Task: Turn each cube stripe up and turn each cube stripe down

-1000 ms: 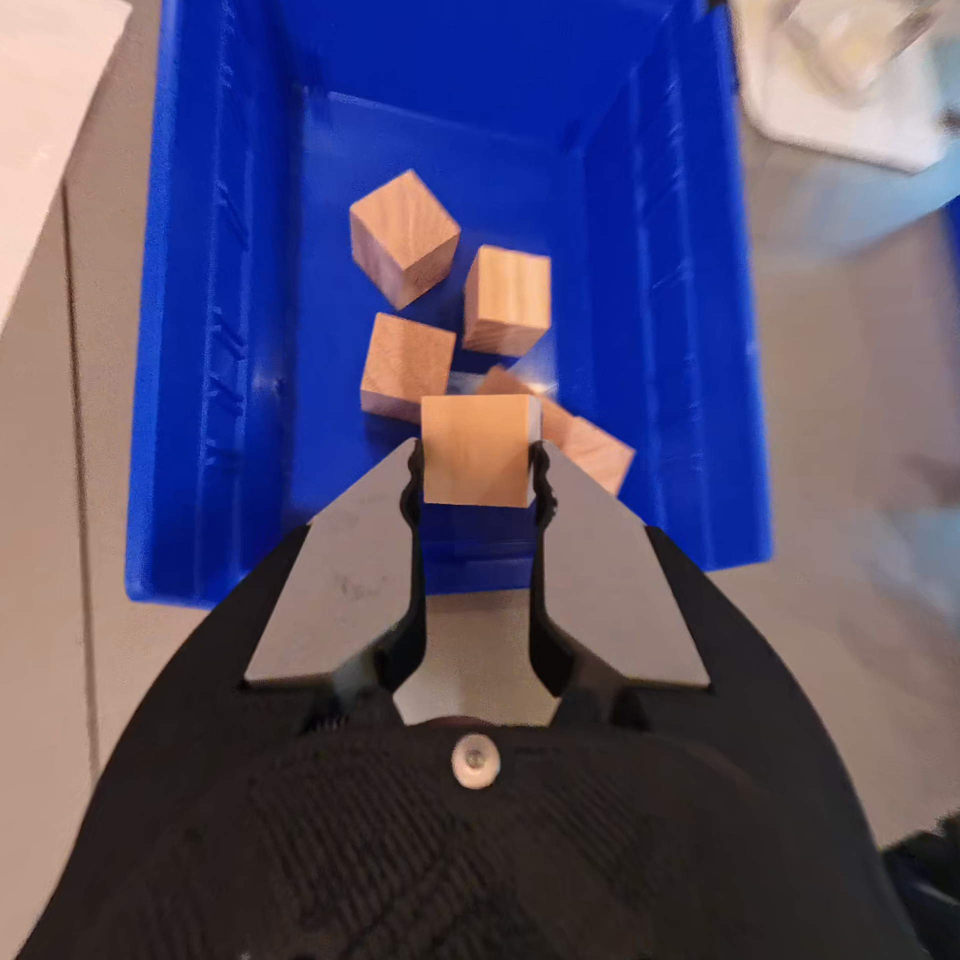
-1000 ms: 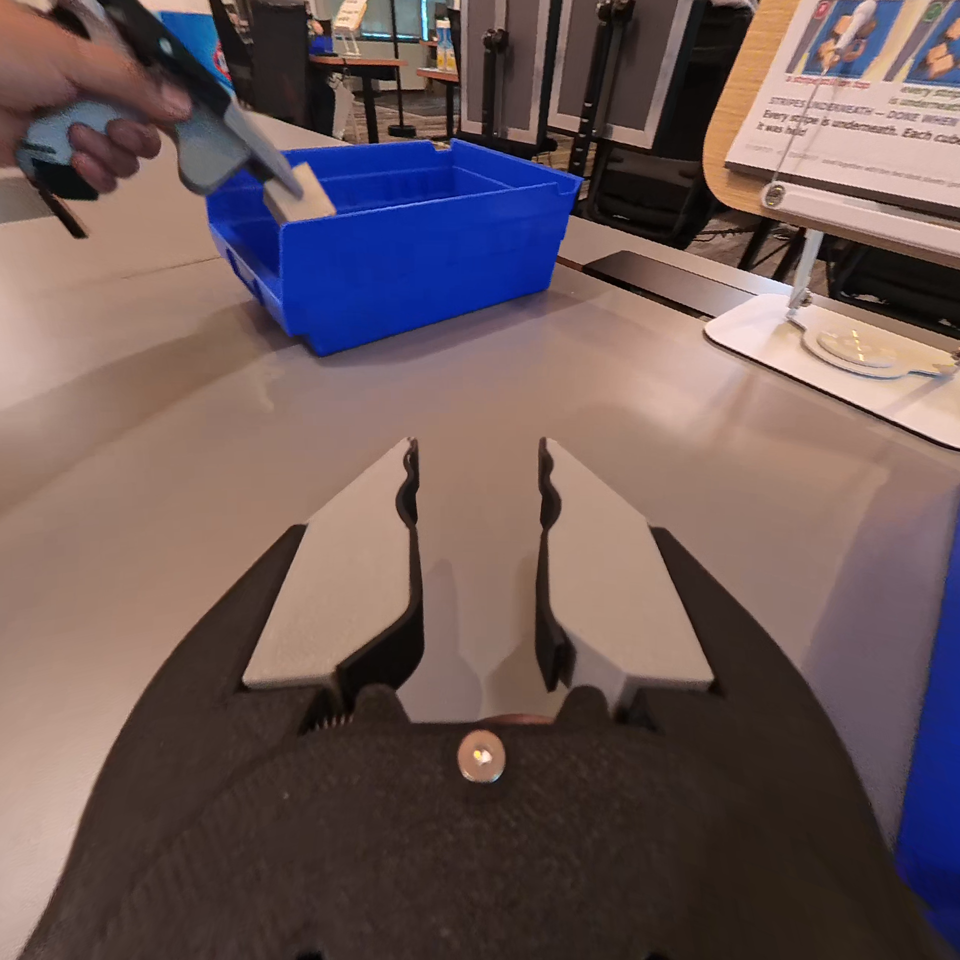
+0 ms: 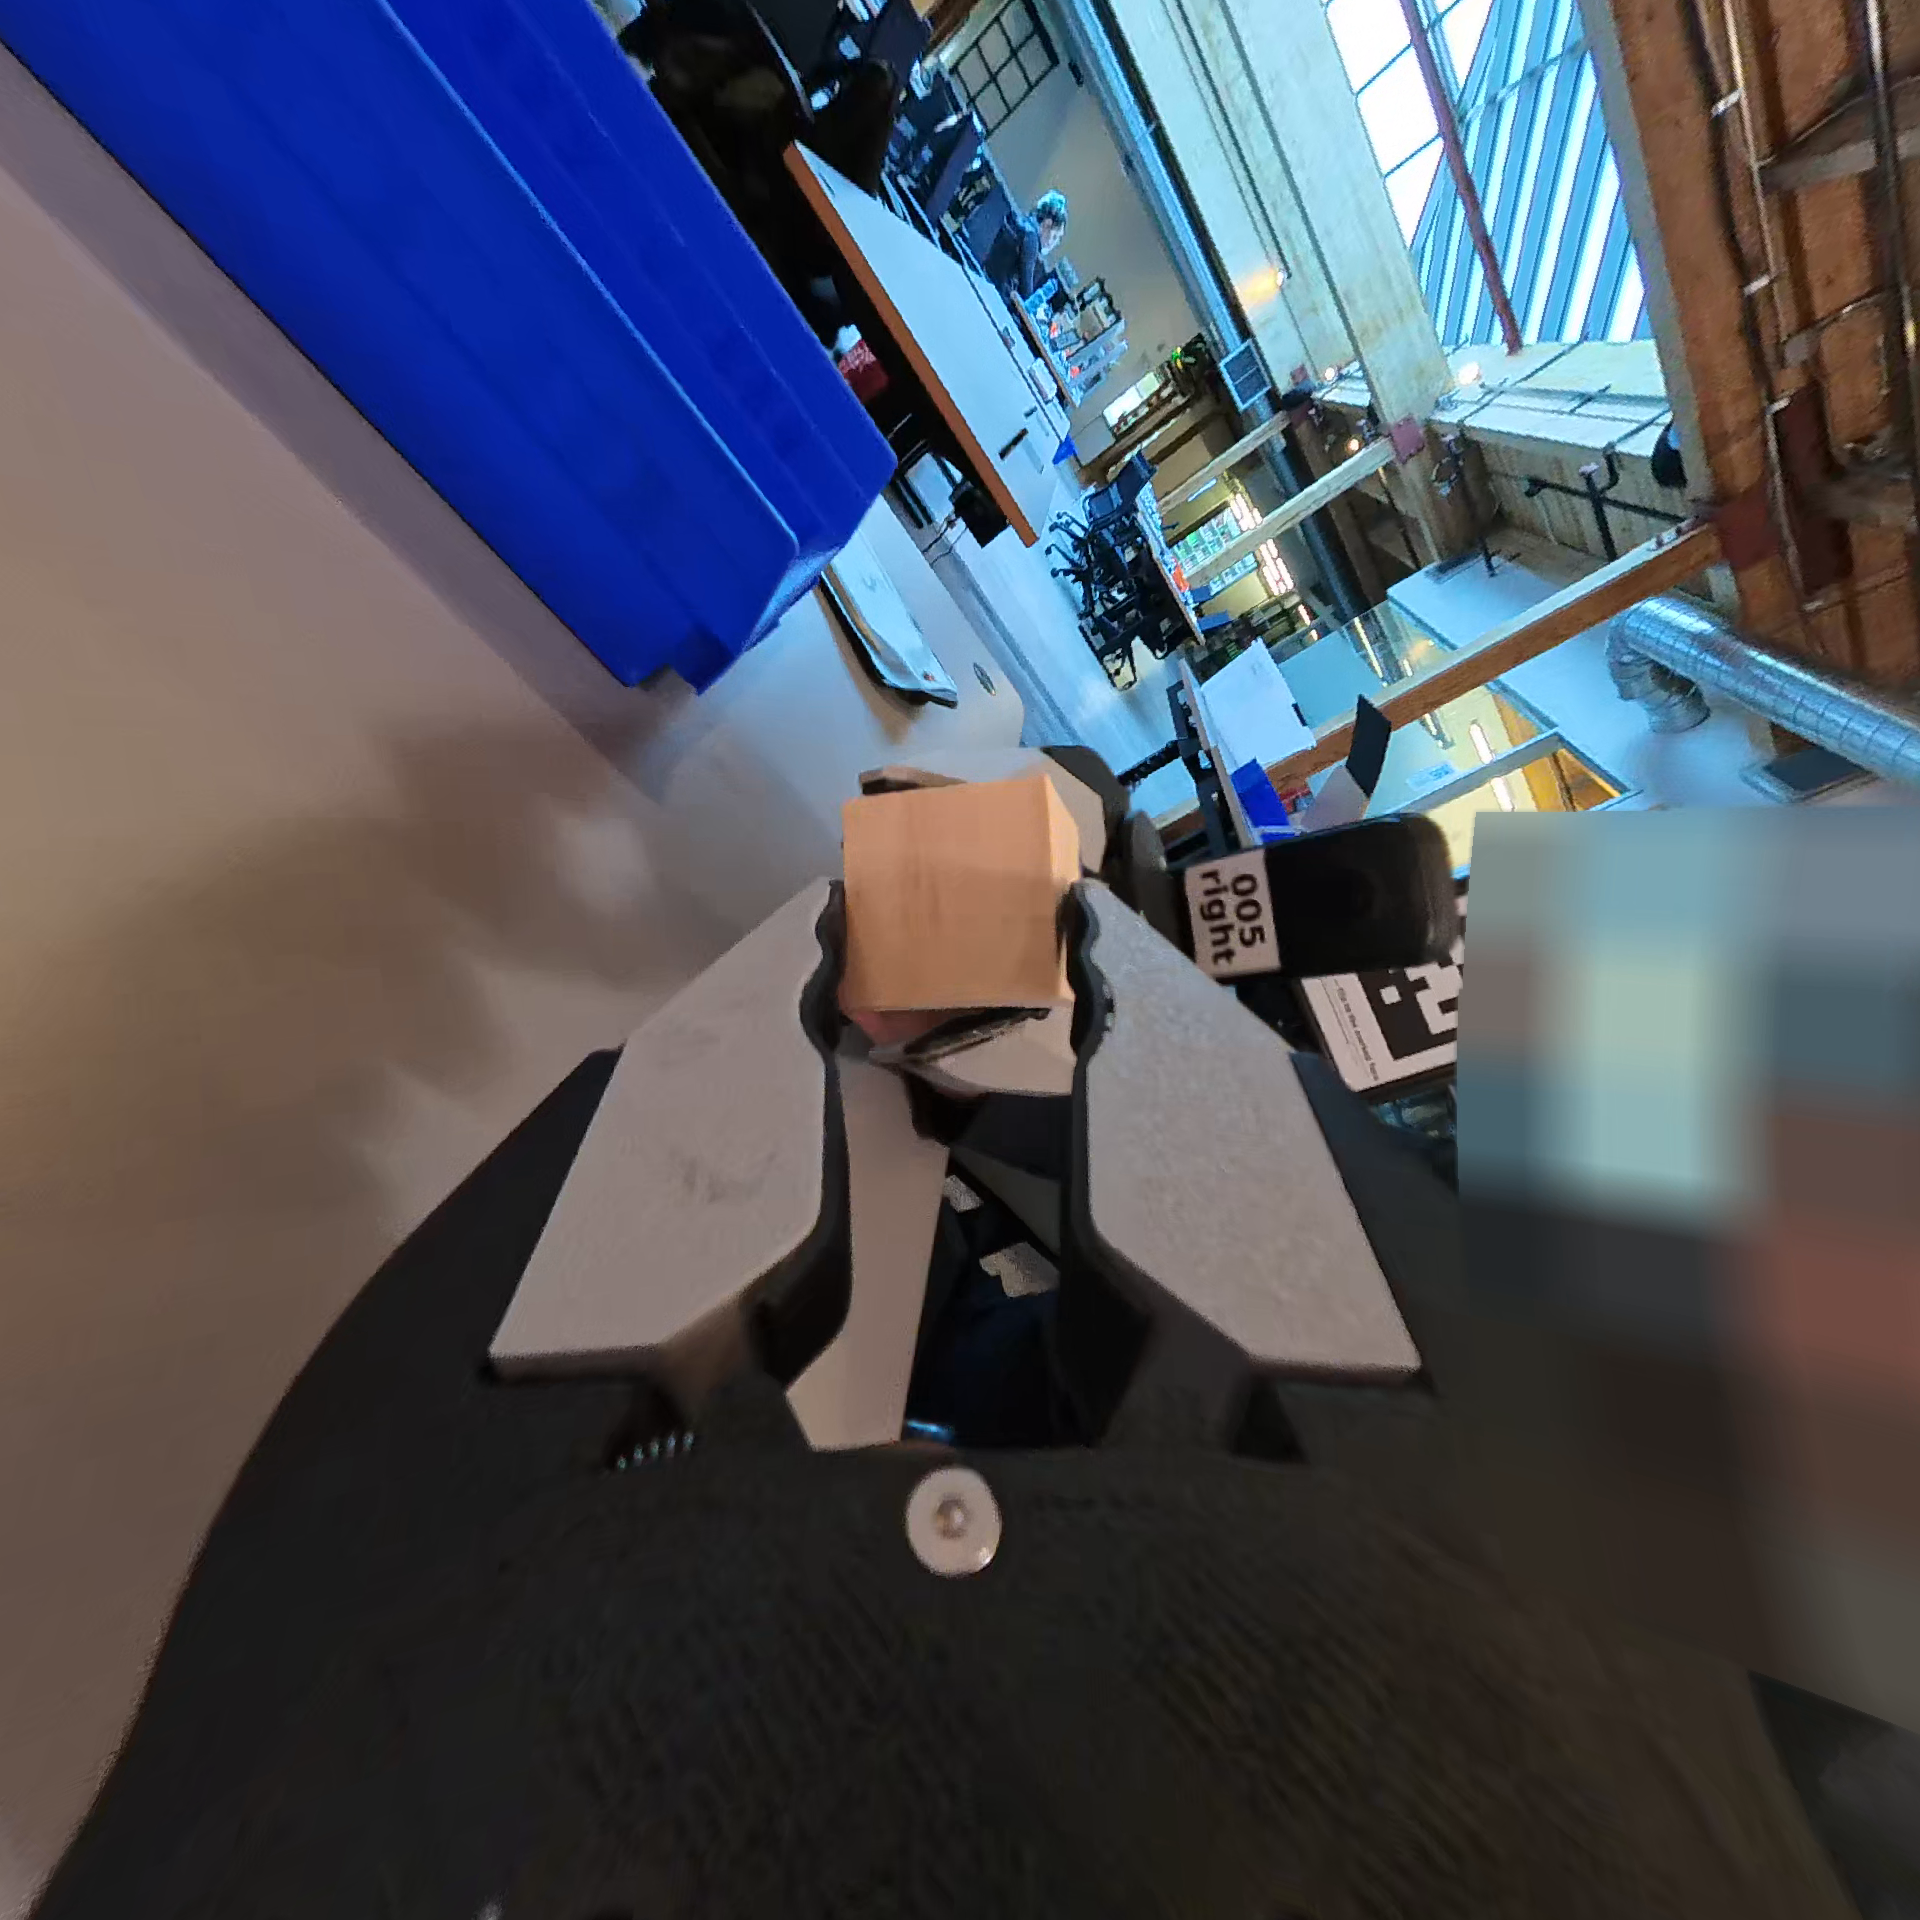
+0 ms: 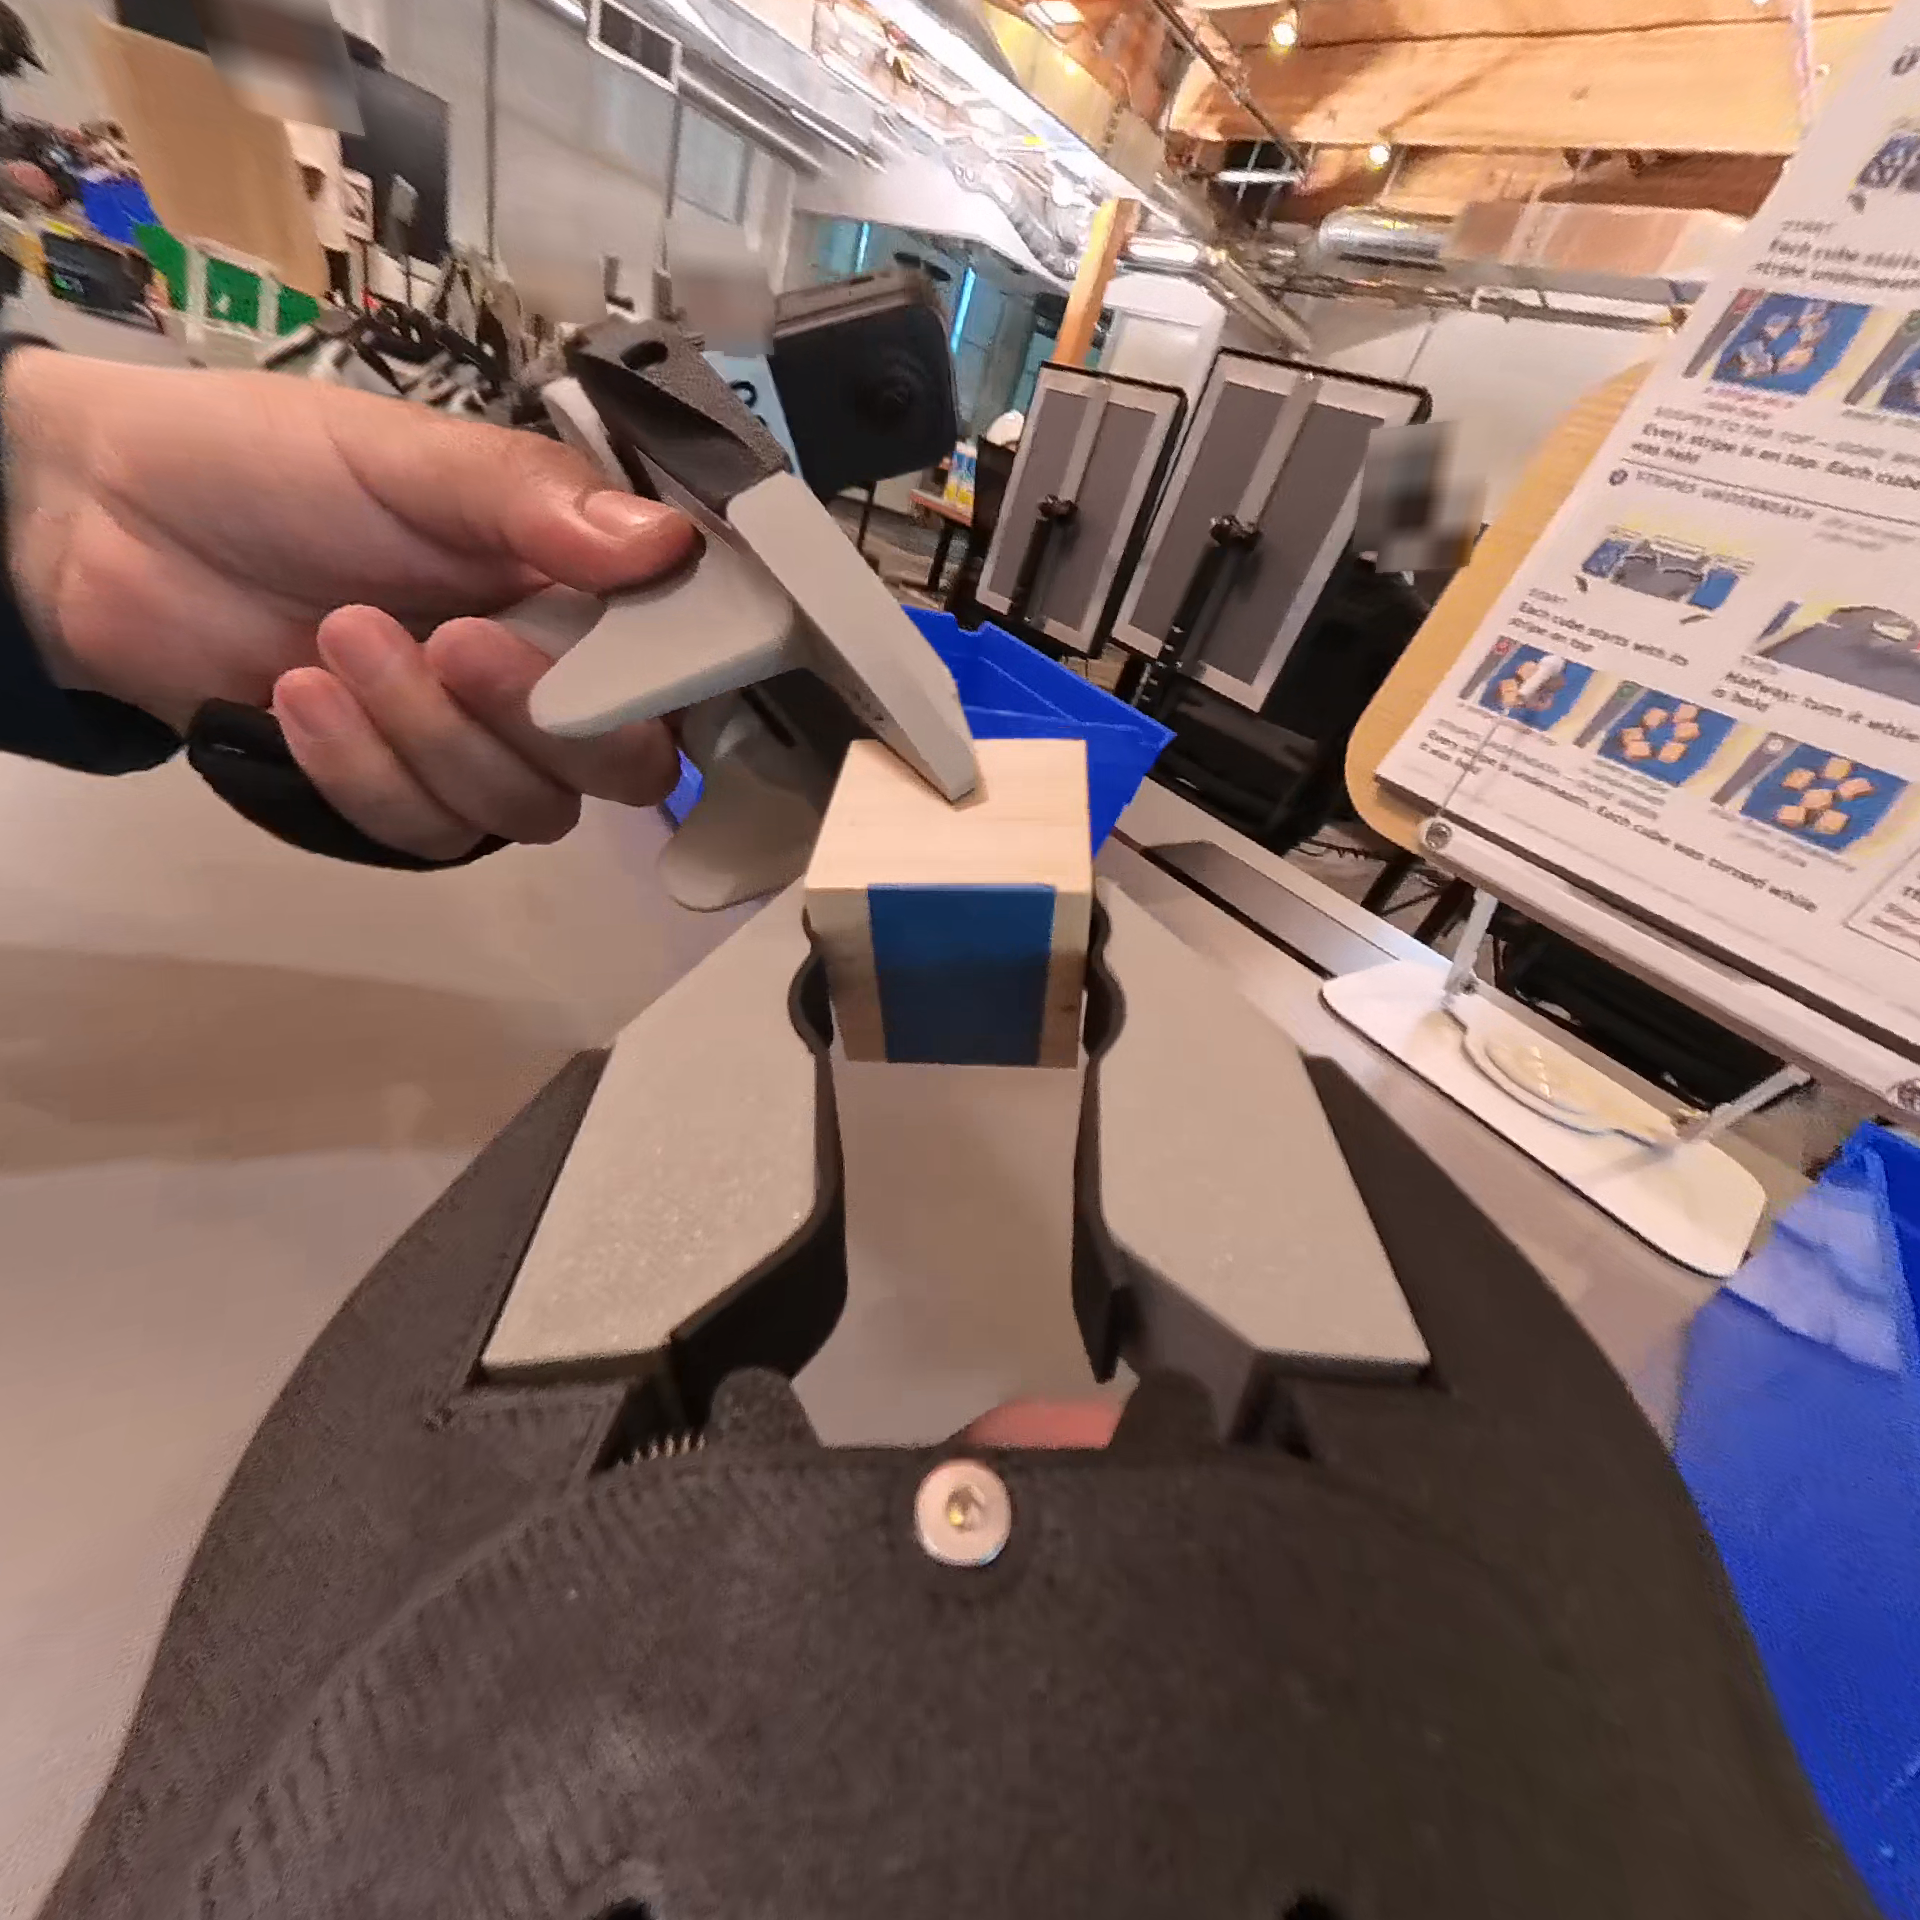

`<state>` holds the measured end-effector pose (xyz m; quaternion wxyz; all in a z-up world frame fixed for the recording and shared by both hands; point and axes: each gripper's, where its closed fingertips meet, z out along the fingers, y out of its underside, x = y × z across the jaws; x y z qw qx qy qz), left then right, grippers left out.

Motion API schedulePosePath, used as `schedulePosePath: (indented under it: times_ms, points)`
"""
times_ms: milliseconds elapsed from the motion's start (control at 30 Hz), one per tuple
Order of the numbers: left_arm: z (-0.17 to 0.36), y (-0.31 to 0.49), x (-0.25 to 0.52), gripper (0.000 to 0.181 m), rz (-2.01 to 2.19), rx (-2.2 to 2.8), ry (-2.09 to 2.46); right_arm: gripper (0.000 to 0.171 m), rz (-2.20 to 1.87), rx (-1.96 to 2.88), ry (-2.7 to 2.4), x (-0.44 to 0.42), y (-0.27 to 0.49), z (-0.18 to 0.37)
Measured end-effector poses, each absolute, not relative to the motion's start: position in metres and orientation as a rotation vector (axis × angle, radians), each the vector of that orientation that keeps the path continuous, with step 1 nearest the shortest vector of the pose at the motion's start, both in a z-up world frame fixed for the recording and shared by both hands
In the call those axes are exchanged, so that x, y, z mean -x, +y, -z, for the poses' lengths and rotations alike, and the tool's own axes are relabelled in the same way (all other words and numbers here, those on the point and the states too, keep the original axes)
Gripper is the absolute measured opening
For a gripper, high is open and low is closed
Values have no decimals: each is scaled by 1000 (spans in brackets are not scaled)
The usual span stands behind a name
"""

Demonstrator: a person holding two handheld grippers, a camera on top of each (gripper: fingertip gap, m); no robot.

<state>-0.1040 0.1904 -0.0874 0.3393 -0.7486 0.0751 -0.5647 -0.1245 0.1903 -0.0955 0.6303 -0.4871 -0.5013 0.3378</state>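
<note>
A wooden cube [image 4: 951, 899] is being held in the air above a grey table [image 4: 208, 1091], pinched by two hand-held grippers at once. In the right wrist view, the right gripper [image 4: 956, 982] is clamping the cube's left and right sides between its grey fingertips, with the cube's blue stripe [image 4: 961, 971] facing the camera. The left gripper [image 4: 831, 800] is coming in from 10 o'clock, carried by a person's hand [image 4: 332, 582]; one of its fingers is pressing on the cube's top face and the other is sitting against the cube's left side, so it too is gripping the cube. In the left wrist view, tilted steeply, the same cube [image 3: 956, 909] is sitting between the left gripper's [image 3: 956, 935] fingertips, showing plain wood only. A blue bin [image 3: 468, 312] is standing on the table at 11 o'clock there, well apart from the cube. In the right wrist view, an instruction board [image 4: 1704, 582] on a white stand is leaning at 2 o'clock.
</note>
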Motion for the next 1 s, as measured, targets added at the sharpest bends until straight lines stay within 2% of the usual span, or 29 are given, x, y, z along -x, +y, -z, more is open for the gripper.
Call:
schedulePosePath:
  times_ms: [33,300,1000]
  points:
    - [89,193,105,40,1464,1943,183,43,-768,1135,-1148,125,193,97]
    - [88,210,103,40,1517,1822,54,45,-751,1195,-1056,116,213,96]
    - [92,221,105,40,1485,1802,57,43,-694,1237,-1058,115,222,101]
